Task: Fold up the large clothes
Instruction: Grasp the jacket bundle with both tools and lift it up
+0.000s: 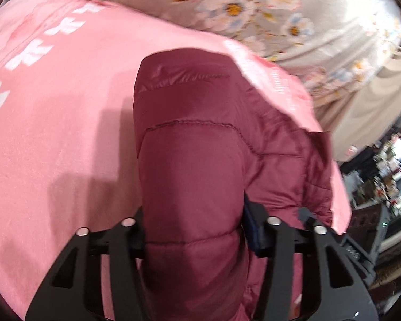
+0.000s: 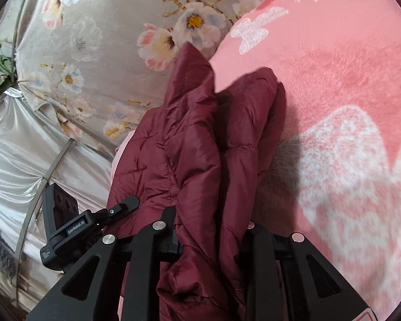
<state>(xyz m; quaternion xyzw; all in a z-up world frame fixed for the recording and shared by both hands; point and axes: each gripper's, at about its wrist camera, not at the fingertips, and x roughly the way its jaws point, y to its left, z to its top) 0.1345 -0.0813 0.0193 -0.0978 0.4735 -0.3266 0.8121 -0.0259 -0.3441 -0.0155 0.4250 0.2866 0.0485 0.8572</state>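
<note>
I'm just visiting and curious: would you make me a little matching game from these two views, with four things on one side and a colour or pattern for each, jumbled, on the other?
Things:
1. puffer jacket
2. blanket
3. bedsheet
4. left tongs

Colours or patterns:
A. grey with flowers
B. black
C. dark red, quilted
D. pink with white shapes

Pairs: 1-C, 2-D, 3-A, 4-B

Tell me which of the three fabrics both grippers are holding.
The quilted maroon puffer jacket; the fluffy pink blanket and the grey floral sheet only lie under it.
</note>
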